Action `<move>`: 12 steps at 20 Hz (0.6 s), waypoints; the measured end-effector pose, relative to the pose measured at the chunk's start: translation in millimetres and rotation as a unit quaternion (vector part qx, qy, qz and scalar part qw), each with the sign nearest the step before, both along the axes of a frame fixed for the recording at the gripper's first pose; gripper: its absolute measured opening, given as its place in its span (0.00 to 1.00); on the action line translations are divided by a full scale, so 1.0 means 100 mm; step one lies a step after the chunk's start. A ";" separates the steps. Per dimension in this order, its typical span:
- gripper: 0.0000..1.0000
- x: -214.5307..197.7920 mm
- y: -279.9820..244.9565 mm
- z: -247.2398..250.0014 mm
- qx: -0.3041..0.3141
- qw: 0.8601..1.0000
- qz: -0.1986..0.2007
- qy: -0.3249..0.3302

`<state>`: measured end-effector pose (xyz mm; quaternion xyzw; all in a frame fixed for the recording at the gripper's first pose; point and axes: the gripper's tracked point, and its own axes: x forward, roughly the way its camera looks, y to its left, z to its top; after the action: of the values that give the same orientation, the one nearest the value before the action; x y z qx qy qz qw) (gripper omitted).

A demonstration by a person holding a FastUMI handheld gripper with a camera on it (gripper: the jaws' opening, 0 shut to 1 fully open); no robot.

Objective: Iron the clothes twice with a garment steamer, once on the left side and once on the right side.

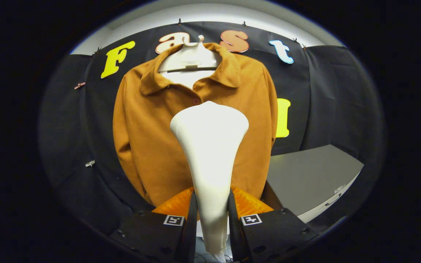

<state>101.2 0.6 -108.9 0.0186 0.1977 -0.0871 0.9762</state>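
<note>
Gripper (212,219) is clamped on the garment steamer (210,160), both fingers pressing its slim handle, and the wide head rises straight ahead of them, long axis upright. The brown shirt (148,138) hangs on a white hanger (190,58) just beyond the steamer, whose head sits over the button line, so I'd say either half is a short sideways shift away.

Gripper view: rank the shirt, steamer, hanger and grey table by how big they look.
1. Brown shirt, largest.
2. White steamer, held in the gripper; nearness inflates it.
3. Grey table, partly hidden, so unsure against the steamer.
4. White hanger, smallest.
</note>
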 end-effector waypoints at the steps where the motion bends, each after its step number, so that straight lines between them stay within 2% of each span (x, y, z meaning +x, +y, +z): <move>1: 0.41 -0.01 -0.06 0.07 -0.003 1.000 -0.004 -0.009; 7: 0.41 -0.07 -0.40 0.43 -0.016 0.998 -0.028 -0.058; 12: 0.41 -0.08 -0.53 0.70 -0.024 0.995 -0.030 -0.097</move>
<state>93.3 -52.7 -38.7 0.0096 0.0990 -0.1187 0.9879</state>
